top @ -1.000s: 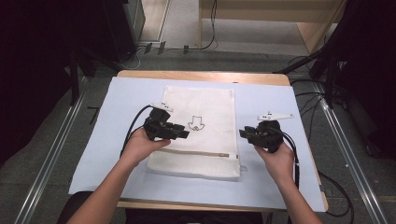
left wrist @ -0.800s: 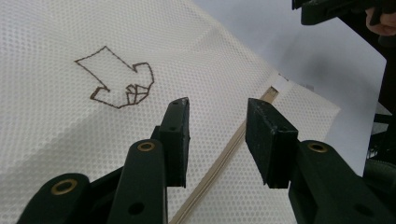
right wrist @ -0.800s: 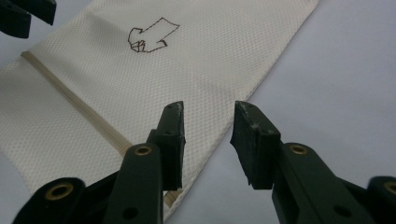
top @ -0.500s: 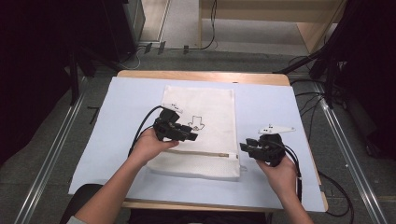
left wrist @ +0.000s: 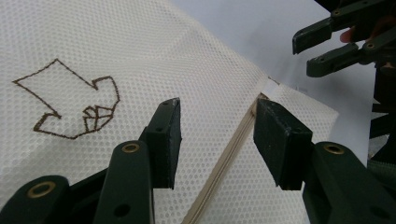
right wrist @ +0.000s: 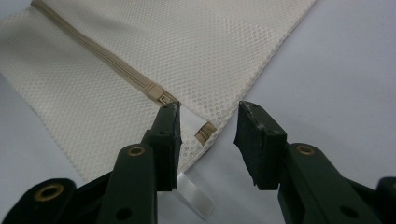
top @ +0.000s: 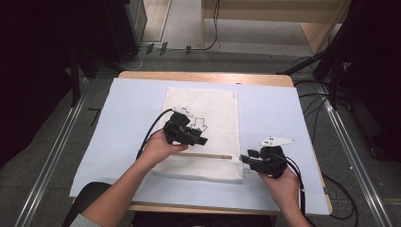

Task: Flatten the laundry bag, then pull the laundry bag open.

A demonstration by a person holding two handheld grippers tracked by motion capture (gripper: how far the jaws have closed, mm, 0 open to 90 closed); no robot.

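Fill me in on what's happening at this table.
A person works on a white mesh bag lying flat on a pale blue sheet, with a gripper in each hand. The left gripper hovers over the bag's zipper, its jaws just opened, straddling the zipper line. The right gripper sits at the zipper's end at the bag's edge, jaws also just opened, with the zipper pull between them and not pressed.

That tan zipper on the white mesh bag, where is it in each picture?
High view: zipper crosses the bag's near part, between both grippers.
Left gripper view: zipper runs diagonally between the open jaws.
Right gripper view: zipper runs from upper left to the left jaw.
Shared landmark: the mesh bag.
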